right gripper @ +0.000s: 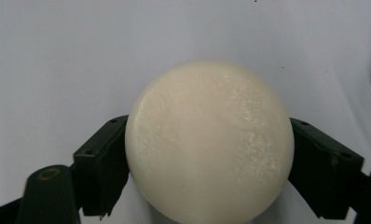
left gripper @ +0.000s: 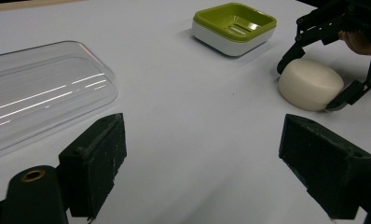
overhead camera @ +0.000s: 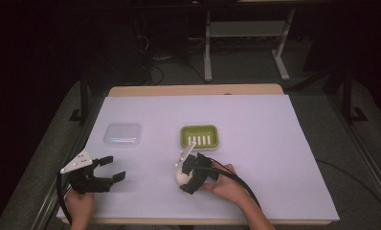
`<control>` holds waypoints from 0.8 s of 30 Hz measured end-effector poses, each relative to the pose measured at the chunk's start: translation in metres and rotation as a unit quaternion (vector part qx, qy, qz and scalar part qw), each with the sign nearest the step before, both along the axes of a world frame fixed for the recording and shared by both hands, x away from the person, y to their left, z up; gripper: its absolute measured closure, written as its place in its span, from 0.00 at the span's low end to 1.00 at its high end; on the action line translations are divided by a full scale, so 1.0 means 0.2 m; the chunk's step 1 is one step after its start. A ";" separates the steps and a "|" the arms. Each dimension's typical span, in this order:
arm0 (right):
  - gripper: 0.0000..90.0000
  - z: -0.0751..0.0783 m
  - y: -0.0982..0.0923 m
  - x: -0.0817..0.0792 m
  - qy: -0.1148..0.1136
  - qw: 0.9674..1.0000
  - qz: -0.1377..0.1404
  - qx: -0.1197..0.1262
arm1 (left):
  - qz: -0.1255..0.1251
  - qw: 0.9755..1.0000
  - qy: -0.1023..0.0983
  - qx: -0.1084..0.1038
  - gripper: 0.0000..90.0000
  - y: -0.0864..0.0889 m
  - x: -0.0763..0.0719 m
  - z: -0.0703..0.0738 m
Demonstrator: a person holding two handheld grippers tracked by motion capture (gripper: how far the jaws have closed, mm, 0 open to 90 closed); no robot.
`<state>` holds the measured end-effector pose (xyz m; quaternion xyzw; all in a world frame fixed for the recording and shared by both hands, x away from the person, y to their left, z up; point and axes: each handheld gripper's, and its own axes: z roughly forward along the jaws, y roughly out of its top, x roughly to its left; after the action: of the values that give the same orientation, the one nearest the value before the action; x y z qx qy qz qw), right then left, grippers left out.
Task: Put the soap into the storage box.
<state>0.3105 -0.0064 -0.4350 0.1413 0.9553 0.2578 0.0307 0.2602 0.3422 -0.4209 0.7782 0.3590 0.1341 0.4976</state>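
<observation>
High view: dish (overhead camera: 199,136) beyond soap (overhead camera: 181,176).

Left gripper (overhead camera: 116,168) is being held low at the near left edge, jaws spread wide, nothing between them. Right gripper (overhead camera: 183,175) is being angled down and leftward by the right hand (overhead camera: 225,184), jaws pressed against a round object's sides.

One soap bar (right gripper: 209,140), one soap dish (overhead camera: 199,136), one clear lid (overhead camera: 123,134).
</observation>
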 end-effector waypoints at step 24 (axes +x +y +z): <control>0.27 0.03 0.02 -0.03 -0.015 1.000 0.018 -0.017 | 0.002 1.000 -0.002 -0.002 0.16 0.00 0.00 0.00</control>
<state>0.3040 -0.0030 -0.4300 0.1201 0.9614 0.2439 0.0428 0.2604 0.3429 -0.4207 0.7761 0.3598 0.1359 0.4998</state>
